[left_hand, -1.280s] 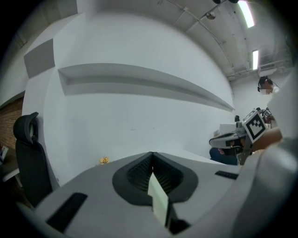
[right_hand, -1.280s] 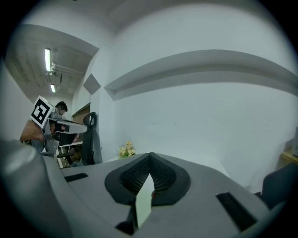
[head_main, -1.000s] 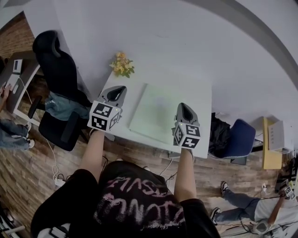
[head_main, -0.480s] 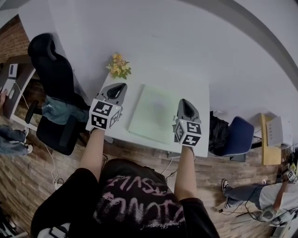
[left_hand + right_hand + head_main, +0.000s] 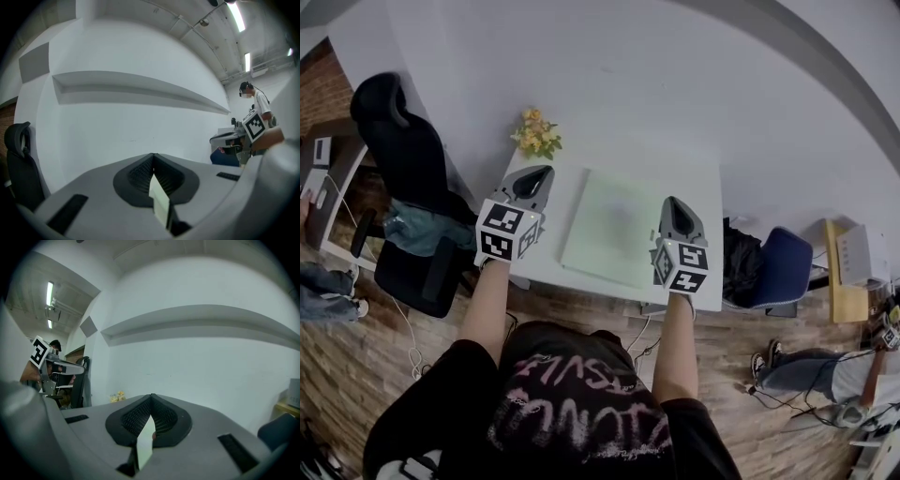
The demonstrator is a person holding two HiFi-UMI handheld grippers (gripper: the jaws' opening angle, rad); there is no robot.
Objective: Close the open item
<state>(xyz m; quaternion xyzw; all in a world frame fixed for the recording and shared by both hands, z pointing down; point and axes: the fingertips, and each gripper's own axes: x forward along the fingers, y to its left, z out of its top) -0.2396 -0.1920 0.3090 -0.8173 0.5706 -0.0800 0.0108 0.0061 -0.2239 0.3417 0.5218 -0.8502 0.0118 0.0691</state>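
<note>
Your white bench [image 5: 701, 202] carries a pale green flat item [image 5: 614, 230], with yellow flowers [image 5: 534, 134] at its far left corner. Your grey left hand-held gripper [image 5: 536, 183] and right hand-held gripper [image 5: 676, 214] bear black-and-white square markers. Your black shirt [image 5: 572, 403] shows pink lettering.

The head view is evenly and softly lit, with muted colour. The white table [image 5: 698, 183] and the pale mat [image 5: 614, 230] nearly wash into each other. Fisheye bending curves the wall [image 5: 628, 84] from 12 to 3 o'clock. In the left gripper view, ceiling tube lights [image 5: 236, 16] glare at 1 o'clock. In the right gripper view, tube lights [image 5: 49, 293] shine at 10 o'clock. Both gripper views have black vignetted corners and strong barrel distortion. The left gripper [image 5: 153, 157] and the right gripper [image 5: 151, 397] look soft and out of focus from 5 to 7 o'clock.
</note>
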